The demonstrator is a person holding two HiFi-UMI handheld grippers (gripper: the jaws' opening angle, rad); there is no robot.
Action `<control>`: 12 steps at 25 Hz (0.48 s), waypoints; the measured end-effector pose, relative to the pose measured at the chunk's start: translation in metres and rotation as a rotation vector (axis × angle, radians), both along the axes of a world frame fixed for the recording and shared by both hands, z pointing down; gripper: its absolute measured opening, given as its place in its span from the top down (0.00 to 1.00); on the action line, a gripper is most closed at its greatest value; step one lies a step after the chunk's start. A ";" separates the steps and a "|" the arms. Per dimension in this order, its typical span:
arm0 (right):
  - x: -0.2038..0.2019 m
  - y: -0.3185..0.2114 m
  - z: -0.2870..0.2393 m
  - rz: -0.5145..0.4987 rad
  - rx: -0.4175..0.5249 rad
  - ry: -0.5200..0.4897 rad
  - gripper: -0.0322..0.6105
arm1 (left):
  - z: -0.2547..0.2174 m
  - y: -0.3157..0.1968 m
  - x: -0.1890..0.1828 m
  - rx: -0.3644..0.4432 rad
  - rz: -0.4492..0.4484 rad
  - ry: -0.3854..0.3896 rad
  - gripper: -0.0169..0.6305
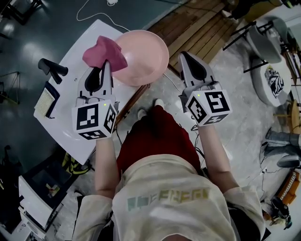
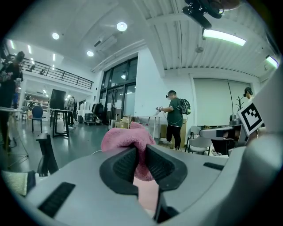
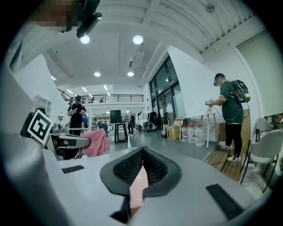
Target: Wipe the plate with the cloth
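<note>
A round pink plate [image 1: 143, 56] is held up over the white table's [image 1: 89, 40] near edge. My right gripper [image 1: 181, 57] is shut on the plate's right rim; in the right gripper view a thin pink edge of the plate [image 3: 139, 182] shows between the closed jaws of that gripper [image 3: 140, 164]. My left gripper [image 1: 106, 66] is shut on a crumpled pink cloth [image 1: 104, 52], which rests against the plate's left side. The left gripper view has the cloth [image 2: 127, 139] bunched above the left gripper [image 2: 140, 160], with the plate [image 2: 148, 196] just below.
A black handled tool [image 1: 52, 68] and a pad [image 1: 46, 101] lie on the table's left part. A cable [image 1: 101, 14] runs across its far end. Wooden decking [image 1: 197, 28] and chairs [image 1: 263, 42] are to the right. Other people stand far off in the hall.
</note>
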State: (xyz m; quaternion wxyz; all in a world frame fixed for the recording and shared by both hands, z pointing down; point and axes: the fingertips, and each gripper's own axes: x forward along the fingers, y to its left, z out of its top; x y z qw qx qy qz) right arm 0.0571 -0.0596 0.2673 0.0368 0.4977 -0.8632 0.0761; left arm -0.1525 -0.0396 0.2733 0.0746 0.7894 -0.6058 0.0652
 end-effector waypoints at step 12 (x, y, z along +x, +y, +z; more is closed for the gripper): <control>0.006 0.009 -0.003 -0.005 0.022 0.051 0.89 | -0.013 0.004 -0.004 0.020 -0.017 0.016 0.88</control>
